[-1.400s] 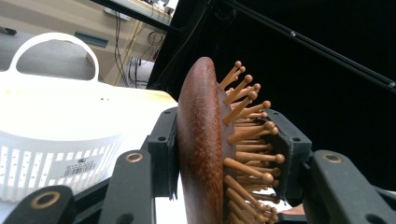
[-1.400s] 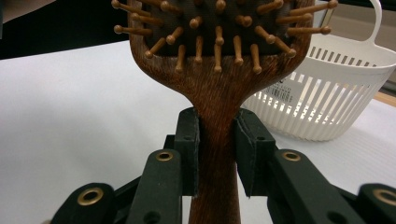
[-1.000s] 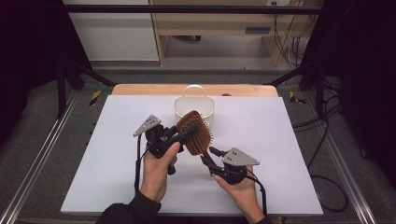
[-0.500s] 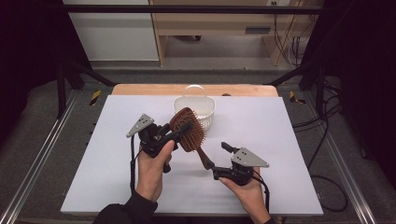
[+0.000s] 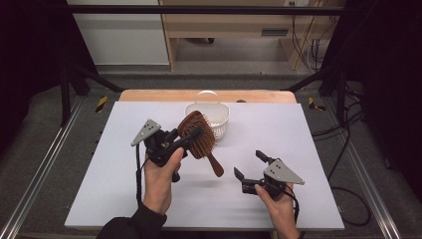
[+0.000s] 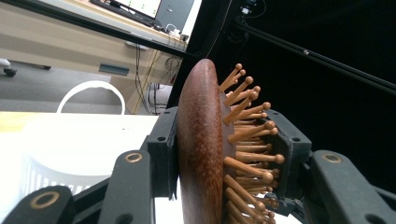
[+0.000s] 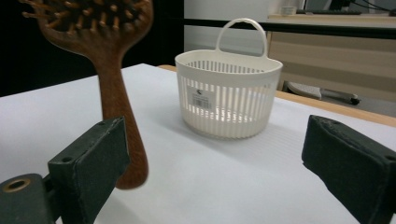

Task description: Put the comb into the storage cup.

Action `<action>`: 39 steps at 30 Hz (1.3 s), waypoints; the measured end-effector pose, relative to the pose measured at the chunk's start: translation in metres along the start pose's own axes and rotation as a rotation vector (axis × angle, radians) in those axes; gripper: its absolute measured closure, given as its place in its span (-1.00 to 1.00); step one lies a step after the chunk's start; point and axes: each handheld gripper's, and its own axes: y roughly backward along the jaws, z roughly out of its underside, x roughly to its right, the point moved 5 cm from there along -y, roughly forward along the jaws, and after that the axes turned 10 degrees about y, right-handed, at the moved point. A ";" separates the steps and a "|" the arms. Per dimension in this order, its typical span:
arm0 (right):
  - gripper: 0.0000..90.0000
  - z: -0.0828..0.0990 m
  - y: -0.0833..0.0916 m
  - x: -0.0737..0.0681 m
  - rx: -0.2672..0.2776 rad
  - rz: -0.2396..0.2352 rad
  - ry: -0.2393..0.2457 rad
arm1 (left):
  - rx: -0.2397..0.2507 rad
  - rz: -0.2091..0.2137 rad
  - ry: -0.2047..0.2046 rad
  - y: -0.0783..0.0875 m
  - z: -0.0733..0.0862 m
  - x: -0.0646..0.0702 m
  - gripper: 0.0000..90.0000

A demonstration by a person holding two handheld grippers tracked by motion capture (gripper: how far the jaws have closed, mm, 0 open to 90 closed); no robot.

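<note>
White bench (image 5: 308, 134): left gripper (image 5: 191, 137) was clamped across hairbrush (image 5: 199, 135) head, raised beside the far-edge basket (image 5: 211, 122); right gripper (image 5: 249, 167) stood agape, near the handle tip.

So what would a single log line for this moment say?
left gripper: shut on hairbrush, held off table | right gripper: open, empty | basket: on white table, behind brush

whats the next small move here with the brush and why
Probably carry the hairbrush a little further forward, over the white basket, and lower it in. The left gripper is clamped on the brush head, lifted off the table, with the basket just beyond it. The right gripper is open and clear of the handle.
</note>
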 end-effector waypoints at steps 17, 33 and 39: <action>-0.90 0.017 0.022 0.021 -0.020 0.033 -0.059 | 0.022 0.014 -0.033 -0.014 -0.024 0.024 0.15; -0.92 0.031 0.033 0.036 -0.035 0.088 -0.085 | 0.076 -0.048 -0.086 -0.075 -0.098 0.042 0.14; -0.92 0.031 0.033 0.038 -0.024 0.092 -0.103 | 0.096 -0.101 -0.091 -0.095 -0.118 0.034 0.15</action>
